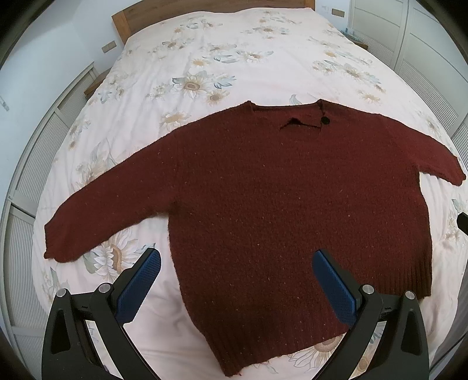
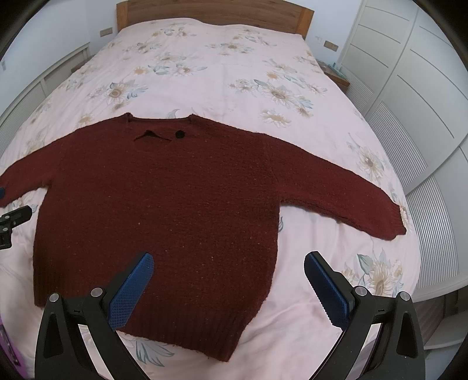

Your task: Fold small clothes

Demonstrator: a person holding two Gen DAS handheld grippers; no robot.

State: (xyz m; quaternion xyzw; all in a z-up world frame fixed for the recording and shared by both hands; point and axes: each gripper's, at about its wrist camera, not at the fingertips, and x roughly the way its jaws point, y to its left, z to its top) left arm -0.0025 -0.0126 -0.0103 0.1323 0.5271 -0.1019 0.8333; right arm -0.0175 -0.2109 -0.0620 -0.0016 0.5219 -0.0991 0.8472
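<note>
Sweater, dark red knit, lies flat and face up on the bed, filling the middle of both wrist frames; both sleeves spread out to the sides, neckline toward the upper part of the frame, ribbed hem toward the bottom; small black button sits by the neck opening, right of a short dark slit. Bed cover is pale pink with a sunflower print; wooden headboard at top centre; white panelled wardrobe at upper right of the right wrist frame. My left gripper hangs low over the sweater's lower left corner, jaws spread wide, nothing between them; its left blue pad is over bare bed cover, its right pad over the knit. My right gripper hangs over the lower right corner of the sweater, jaws also wide apart and holding nothing; left pad over the knit, right pad over the cover. I cannot tell whether either gripper touches the fabric.
</note>
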